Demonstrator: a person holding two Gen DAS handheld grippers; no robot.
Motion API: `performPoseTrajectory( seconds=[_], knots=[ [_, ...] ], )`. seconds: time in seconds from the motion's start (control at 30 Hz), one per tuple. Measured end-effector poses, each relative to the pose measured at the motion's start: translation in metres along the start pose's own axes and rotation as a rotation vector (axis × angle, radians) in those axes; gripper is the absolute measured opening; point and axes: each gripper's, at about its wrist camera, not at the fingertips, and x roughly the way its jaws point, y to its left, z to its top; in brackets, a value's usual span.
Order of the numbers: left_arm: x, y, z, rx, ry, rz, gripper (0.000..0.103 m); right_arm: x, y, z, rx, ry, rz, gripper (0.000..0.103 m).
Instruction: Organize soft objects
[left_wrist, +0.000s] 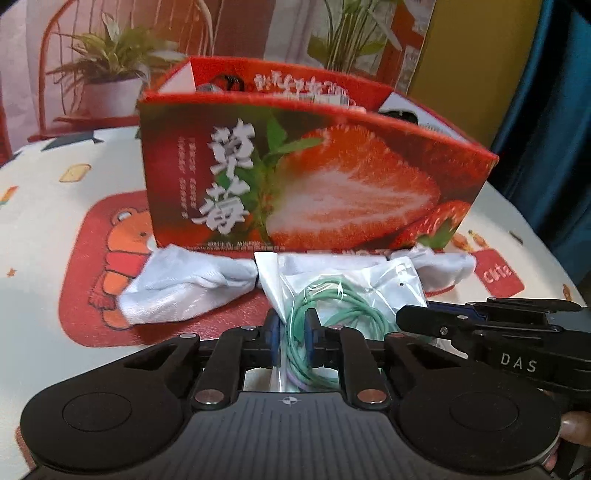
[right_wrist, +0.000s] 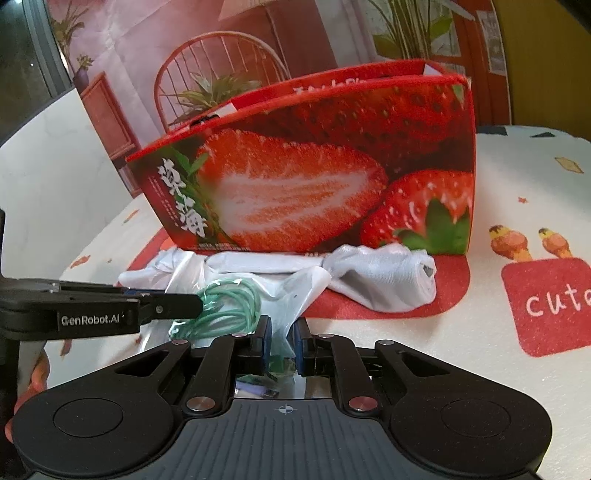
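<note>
Both tools work the same item: a clear plastic bag (left_wrist: 280, 291) holding a coil of green cord (left_wrist: 325, 310), lying on the red patch of the patterned bench cover (right_wrist: 517, 177).

Left tool (left_wrist: 291, 336): jaws nearly closed, blue pads pinching the bag, with strands of the cord between them. Seen from the right wrist camera, it comes in from the left edge and its tip meets the cord.

Right tool (right_wrist: 282, 338): jaws nearly closed, pinching a fold of the bag's clear film. From the left wrist camera it enters from the right, its tip at the bag's right side.

White cloth (left_wrist: 184, 284), crumpled, lies just behind the bag and runs along the foot of the strawberry-printed box (left_wrist: 314, 177), touching or nearly touching it. The box stands upright on the red patch, open-topped; its contents are too blurred to name.

A fingertip shows at the lower right corner of the left wrist view.
</note>
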Motion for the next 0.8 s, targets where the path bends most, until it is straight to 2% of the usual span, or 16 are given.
performPoseTrajectory(
  seconds=[0.43,0.8],
  knots=[
    [-0.065,-0.008,0.036,0.002,-0.172,0.009,0.013,-0.04,0.023,0.04,-0.085,-0.134,0.028,0.011],
    [-0.082,-0.015,0.08,0.023,-0.266,0.01,0.013,-0.053,0.033,0.092,-0.134,-0.209,0.031,0.011]
  ],
)
